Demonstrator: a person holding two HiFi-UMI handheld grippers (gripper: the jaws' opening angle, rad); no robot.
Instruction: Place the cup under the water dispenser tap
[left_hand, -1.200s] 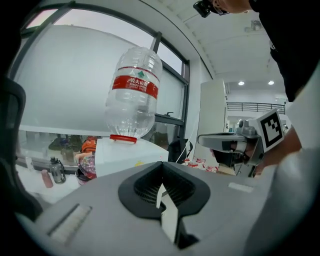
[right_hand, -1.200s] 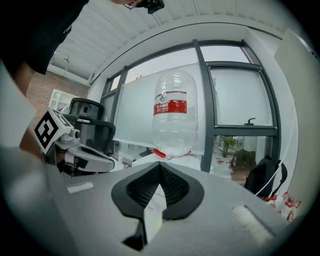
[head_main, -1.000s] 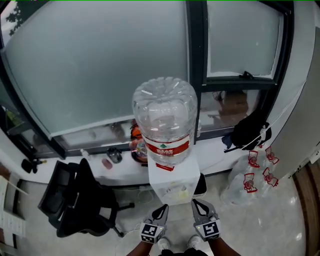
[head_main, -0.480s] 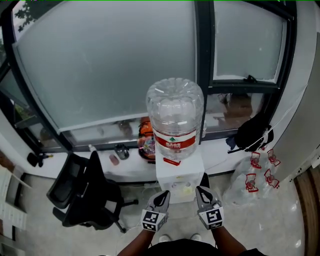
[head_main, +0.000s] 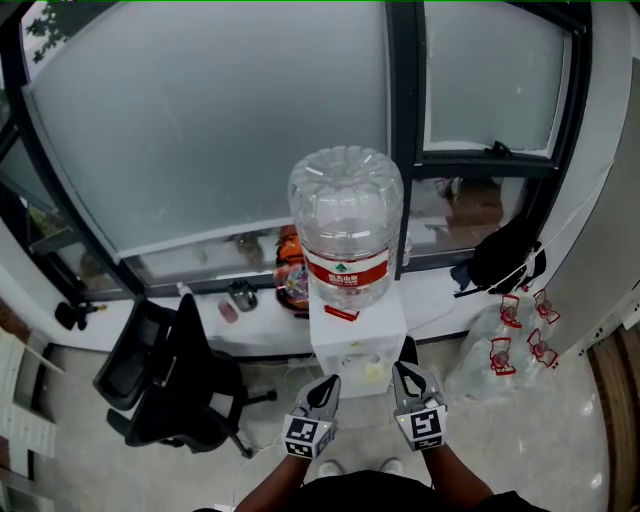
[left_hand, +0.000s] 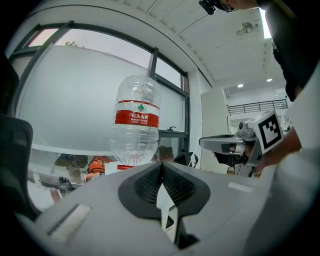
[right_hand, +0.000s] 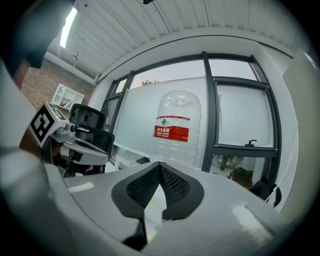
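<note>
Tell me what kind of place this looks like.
Probably an office: a white water dispenser topped with a large clear bottle, a black office chair beside it, and tall frosted windows behind.

Water dispenser (head_main: 365, 345) centre, window ledge (head_main: 255, 332) behind.
Bottle (head_main: 345, 225) on top; chair (head_main: 168, 385) to L, bags (head_main: 495, 352) to R; left gripper (head_main: 328, 384) & right gripper (head_main: 405, 373) just in front, side by side.

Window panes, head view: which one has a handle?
The right window pane, right of the dark post: a black handle sits on its lower frame. The wide left pane shows none.
</note>
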